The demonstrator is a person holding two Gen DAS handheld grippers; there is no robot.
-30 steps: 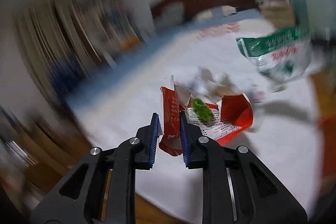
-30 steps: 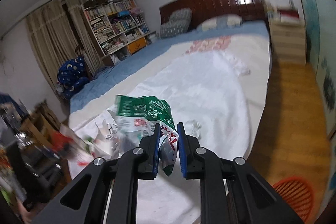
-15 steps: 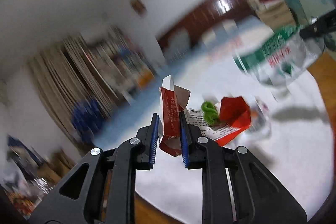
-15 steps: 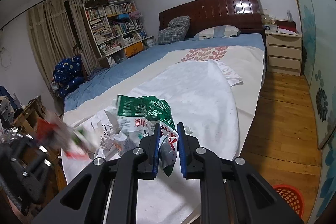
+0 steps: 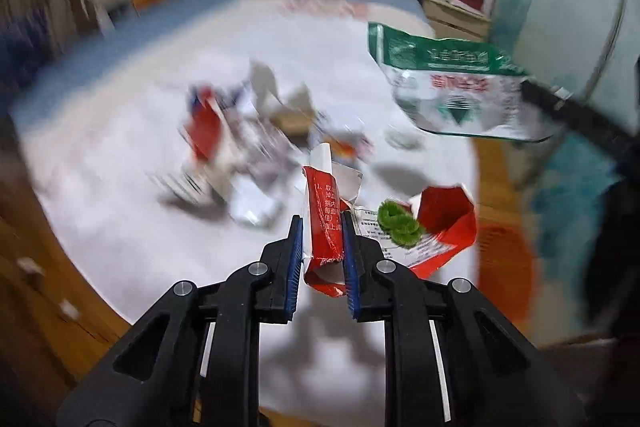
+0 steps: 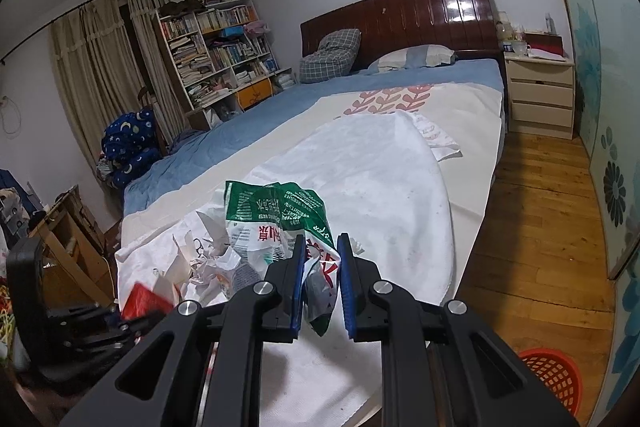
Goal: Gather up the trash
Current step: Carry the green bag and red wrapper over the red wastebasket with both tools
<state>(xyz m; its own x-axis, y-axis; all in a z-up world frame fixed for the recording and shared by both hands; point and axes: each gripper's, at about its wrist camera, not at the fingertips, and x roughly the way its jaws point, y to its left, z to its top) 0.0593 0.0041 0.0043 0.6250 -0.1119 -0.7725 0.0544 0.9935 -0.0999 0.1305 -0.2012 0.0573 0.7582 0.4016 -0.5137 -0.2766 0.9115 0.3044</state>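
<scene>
Both jaws clamped: left gripper (image 5: pixel 320 247) on red wrapper (image 5: pixel 326 223), right gripper (image 6: pixel 319 275) on green bag (image 6: pixel 276 219); we keep both grips tight until over red basket (image 6: pixel 550 377).

From my remote seat I saw that the bed (image 6: pixel 280 131) carried everything. A blue sheet (image 6: pixel 224 143) covered its far side, and a cream spread with a red leaf print (image 6: pixel 452 107) lay over the near side. On top of that lay a white cloth (image 6: pixel 384 179), reaching down to the foot. A heap of crumpled paper and wrappers (image 6: pixel 208 255) sat on the cloth near its foot end. A checked pillow (image 6: pixel 332 55) and a pale pillow (image 6: pixel 416 57) rested at the dark wooden headboard (image 6: pixel 404 15). An orange basket (image 6: pixel 550 375) stood on the wooden floor (image 6: pixel 536 227) beside the bed.
</scene>
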